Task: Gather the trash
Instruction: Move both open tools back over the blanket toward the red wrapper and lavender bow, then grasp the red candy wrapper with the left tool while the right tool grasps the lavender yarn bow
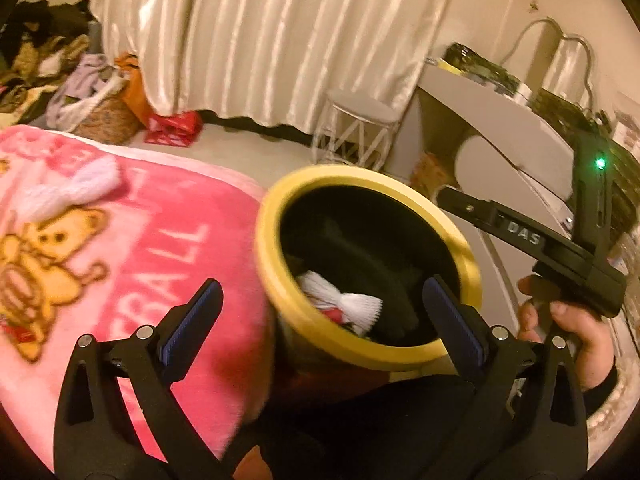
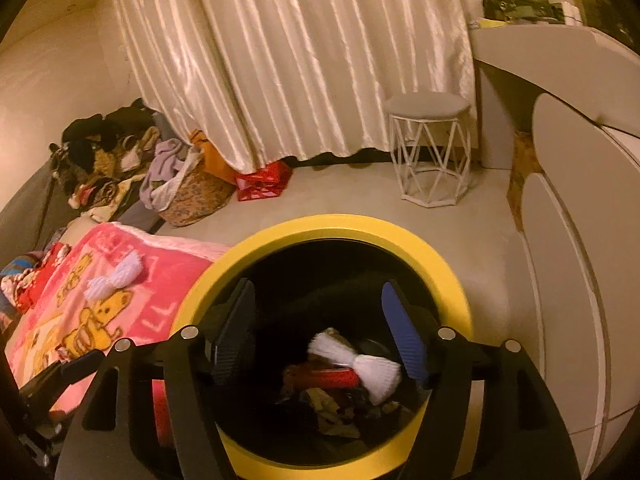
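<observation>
A bin with a yellow rim [image 1: 340,170] [image 2: 340,226] and a black inside stands beside a bed with a pink bear blanket [image 1: 160,248] [image 2: 160,280]. In the bin lie a white bow-shaped wrapper [image 1: 344,300] [image 2: 372,368], a red piece [image 2: 328,376] and other scraps. My left gripper [image 1: 324,284] is open over the bin's near rim and holds nothing. My right gripper [image 2: 318,286] hangs open above the bin's mouth, the white wrapper lying loose below it. A second white bow-shaped wrapper [image 1: 76,188] [image 2: 116,274] rests on the blanket.
A white wire stool [image 1: 360,120] [image 2: 430,152] stands by the cream curtain [image 2: 300,60]. A curved white cabinet [image 2: 580,240] fills the right. At the left are a cloth basket [image 2: 192,192], a red crate [image 2: 264,180] and a clothes pile [image 2: 104,148]. A hand [image 1: 568,320] grips the right tool.
</observation>
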`<state>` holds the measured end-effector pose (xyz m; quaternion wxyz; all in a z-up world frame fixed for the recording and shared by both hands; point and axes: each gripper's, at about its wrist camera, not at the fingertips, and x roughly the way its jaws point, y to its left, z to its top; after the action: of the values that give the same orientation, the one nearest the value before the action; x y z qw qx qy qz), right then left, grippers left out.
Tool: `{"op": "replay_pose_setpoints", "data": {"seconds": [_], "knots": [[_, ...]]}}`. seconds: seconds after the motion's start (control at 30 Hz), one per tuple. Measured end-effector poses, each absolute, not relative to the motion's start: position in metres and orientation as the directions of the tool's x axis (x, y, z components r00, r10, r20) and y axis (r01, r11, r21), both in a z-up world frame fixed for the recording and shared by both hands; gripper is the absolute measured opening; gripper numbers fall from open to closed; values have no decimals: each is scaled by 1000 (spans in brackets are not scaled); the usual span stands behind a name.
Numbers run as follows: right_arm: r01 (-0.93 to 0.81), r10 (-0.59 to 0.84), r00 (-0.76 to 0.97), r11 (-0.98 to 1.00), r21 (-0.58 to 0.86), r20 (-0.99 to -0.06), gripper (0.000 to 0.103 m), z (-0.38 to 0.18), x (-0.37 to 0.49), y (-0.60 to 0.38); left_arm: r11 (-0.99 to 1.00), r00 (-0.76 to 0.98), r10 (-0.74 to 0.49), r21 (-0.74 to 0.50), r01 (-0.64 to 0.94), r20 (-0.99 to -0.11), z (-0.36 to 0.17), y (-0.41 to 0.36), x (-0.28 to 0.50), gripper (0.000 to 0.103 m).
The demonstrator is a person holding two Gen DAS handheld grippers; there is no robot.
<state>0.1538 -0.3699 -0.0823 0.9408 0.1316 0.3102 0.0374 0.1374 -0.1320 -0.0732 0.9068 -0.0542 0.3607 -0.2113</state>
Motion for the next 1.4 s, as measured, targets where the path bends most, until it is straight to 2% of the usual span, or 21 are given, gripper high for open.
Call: {"op": "replay_pose_setpoints", "data": {"seconds": [0.47,1.0,1.2,1.4], "knots": [[-177,292,806,949,261,-515,71,-62,155,-302,972,765,-228,-180,148,-602,-62,-57,126,92],[-341,439,711,898,277,-549,71,-60,193,-203,974,795,-34,-198,-109,-606,-75,40,122,92],[-353,461,676,888,297,-574,71,-66,224,-164,949,779,18,-234,-210,-626,-87,79,122,92],[-313,422,665,907,283,-617,71,-80,259,-130,924,765,24,-278,-263,-643,-100,101,124,92]]}}
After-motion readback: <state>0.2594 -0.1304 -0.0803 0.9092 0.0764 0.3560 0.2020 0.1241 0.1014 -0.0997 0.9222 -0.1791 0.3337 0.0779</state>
